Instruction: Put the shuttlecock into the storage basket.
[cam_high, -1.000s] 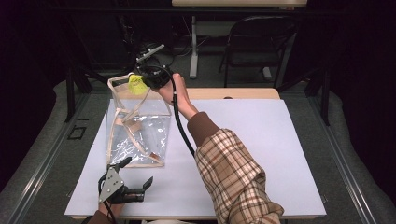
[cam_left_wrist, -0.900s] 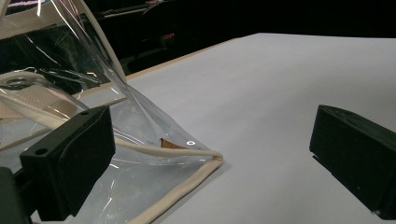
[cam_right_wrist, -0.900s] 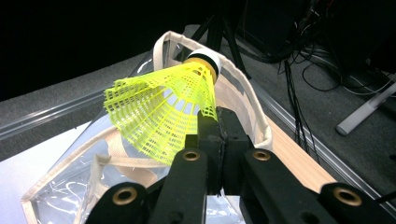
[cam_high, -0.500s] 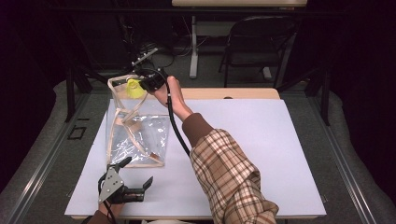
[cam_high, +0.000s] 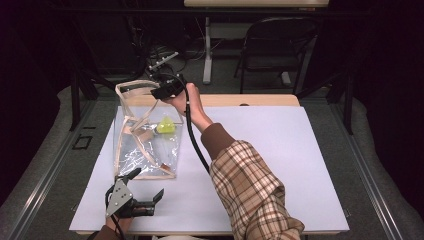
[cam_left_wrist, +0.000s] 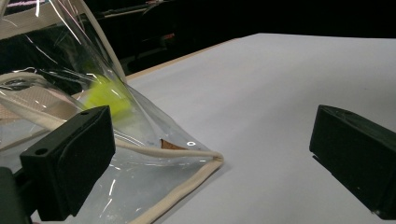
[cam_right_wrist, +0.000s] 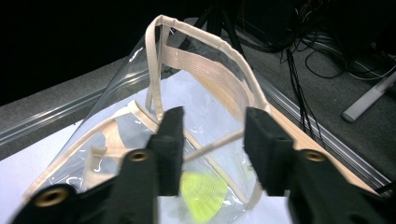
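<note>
L gripper (cam_high: 145, 194) jaws wide; R gripper (cam_right_wrist: 212, 135) jaws parted.

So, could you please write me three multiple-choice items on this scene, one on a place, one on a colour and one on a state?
1. Where is the yellow-green object?
A. inside the clear bag
B. on the bare white sheet beside the bag
C. between the left gripper's jaws

2. What colour is the trim along the clear bag edges?
A. red
B. cream
C. blue

3. How do the jaws of the left gripper stand?
A. shut on the bag's corner
B. shut on nothing
C. open, with nothing between them

Answers:
1. A, since the high view shows it behind the clear film, within the bag's outline.
2. B, since the right gripper view shows pale cream binding and straps around the opening.
3. C, since the left gripper view shows the two black jaws wide apart over the white sheet, beside the bag's corner.
</note>
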